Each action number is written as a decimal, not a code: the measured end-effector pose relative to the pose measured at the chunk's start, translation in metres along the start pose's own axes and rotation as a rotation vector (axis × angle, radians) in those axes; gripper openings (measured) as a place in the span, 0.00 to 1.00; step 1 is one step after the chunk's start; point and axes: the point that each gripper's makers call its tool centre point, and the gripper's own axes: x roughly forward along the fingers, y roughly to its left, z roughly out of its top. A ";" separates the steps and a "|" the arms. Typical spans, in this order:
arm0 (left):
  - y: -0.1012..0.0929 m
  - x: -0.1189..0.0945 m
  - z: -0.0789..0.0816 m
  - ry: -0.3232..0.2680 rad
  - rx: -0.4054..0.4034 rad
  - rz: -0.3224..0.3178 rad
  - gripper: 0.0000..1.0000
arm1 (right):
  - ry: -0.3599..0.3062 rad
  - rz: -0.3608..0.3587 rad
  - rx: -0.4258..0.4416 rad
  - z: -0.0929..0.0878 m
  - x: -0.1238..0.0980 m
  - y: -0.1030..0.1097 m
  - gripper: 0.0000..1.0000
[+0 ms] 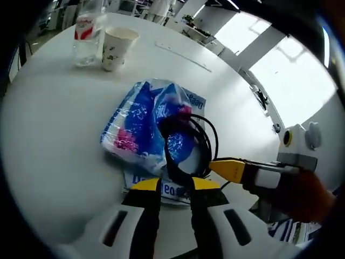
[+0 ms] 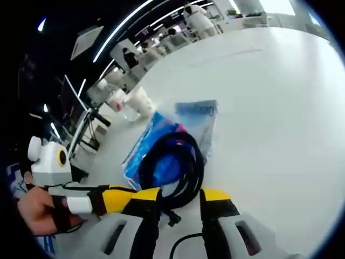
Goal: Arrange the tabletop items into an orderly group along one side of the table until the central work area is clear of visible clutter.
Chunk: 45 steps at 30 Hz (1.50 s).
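Left gripper view: the left gripper (image 1: 176, 186), jaws parted, straddles the near loop of a black cable (image 1: 188, 145) coiled on a blue plastic packet (image 1: 143, 127) at mid-table (image 1: 48, 140). The right gripper (image 1: 229, 168) enters from the right, its state indeterminate here. A paper cup (image 1: 117, 47) and bottle (image 1: 87, 32) stand together by the far edge; bare tabletop surrounds the packet.

Right gripper view: the right gripper (image 2: 180, 198), released, flanks the cable (image 2: 180, 167).
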 end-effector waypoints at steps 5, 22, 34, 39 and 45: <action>-0.001 0.008 -0.002 0.019 -0.020 0.015 0.18 | 0.044 -0.049 -0.004 -0.006 0.006 -0.008 0.23; -0.010 0.016 -0.008 0.046 -0.067 0.002 0.13 | 0.010 -0.088 0.032 -0.004 -0.003 -0.013 0.07; -0.021 0.011 -0.012 0.048 -0.034 -0.013 0.04 | -0.040 -0.051 0.044 0.002 -0.016 -0.008 0.00; -0.026 0.011 -0.013 0.050 -0.036 -0.028 0.04 | -0.061 -0.047 0.043 0.004 -0.024 -0.007 0.00; -0.037 0.011 -0.011 0.041 -0.016 -0.063 0.00 | -0.105 -0.064 0.065 0.013 -0.036 -0.015 0.00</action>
